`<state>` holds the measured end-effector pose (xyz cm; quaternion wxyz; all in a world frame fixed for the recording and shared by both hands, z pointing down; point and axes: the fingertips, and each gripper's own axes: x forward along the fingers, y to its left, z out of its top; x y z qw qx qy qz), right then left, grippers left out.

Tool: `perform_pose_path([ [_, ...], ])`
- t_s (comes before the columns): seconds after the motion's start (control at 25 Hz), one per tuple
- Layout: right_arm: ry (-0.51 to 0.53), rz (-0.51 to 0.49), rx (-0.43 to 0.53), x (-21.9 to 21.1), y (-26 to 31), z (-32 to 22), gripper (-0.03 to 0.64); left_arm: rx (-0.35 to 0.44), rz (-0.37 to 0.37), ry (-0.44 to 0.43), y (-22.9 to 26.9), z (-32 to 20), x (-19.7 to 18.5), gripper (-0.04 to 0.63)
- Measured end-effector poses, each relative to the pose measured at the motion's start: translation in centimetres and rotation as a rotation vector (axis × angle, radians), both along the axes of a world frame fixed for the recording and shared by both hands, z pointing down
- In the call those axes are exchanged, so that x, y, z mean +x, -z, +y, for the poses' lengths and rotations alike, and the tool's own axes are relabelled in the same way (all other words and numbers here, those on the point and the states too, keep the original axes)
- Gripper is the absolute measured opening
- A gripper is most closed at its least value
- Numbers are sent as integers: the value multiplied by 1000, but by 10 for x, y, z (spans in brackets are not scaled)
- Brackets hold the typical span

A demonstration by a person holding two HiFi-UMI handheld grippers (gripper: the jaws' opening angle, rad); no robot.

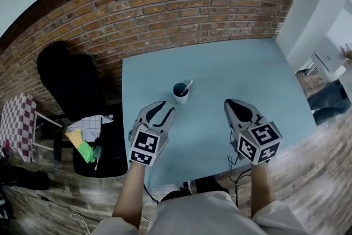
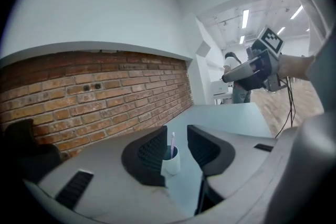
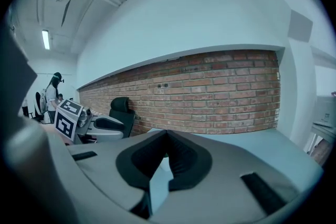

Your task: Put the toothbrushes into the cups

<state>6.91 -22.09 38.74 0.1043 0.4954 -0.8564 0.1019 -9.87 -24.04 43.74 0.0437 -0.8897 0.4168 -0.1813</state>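
A white cup (image 1: 180, 92) stands near the middle of the light blue table (image 1: 236, 69), with one toothbrush (image 1: 187, 86) leaning in it. My left gripper (image 1: 165, 108) hangs just in front of the cup, open and empty. In the left gripper view the cup (image 2: 170, 162) and its pale toothbrush (image 2: 172, 143) show between the spread jaws of my left gripper (image 2: 177, 131), a little beyond them. My right gripper (image 1: 227, 102) is to the right of the cup, shut with nothing in it. In the right gripper view the right gripper (image 3: 167, 135) has its jaw tips touching.
A brick wall (image 1: 181, 8) runs behind the table. A black chair (image 1: 74, 82) stands left of the table, with cloths (image 1: 88, 128) on its seat. A checkered thing (image 1: 16, 118) lies further left. The table's near edge is just under my grippers.
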Motion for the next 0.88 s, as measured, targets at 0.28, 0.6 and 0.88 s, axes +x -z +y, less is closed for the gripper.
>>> perform_pose_path([
  [0.28, 24, 36, 23, -14, 16, 37, 6, 53, 7, 1, 28, 36, -7, 156],
  [0.6, 37, 39, 85, -26, 44, 75, 6, 131, 10, 3, 65, 74, -7, 155],
  [0.88, 40, 47, 127, -29, 65, 102, 6, 182, 21, 2, 90, 103, -6, 33],
])
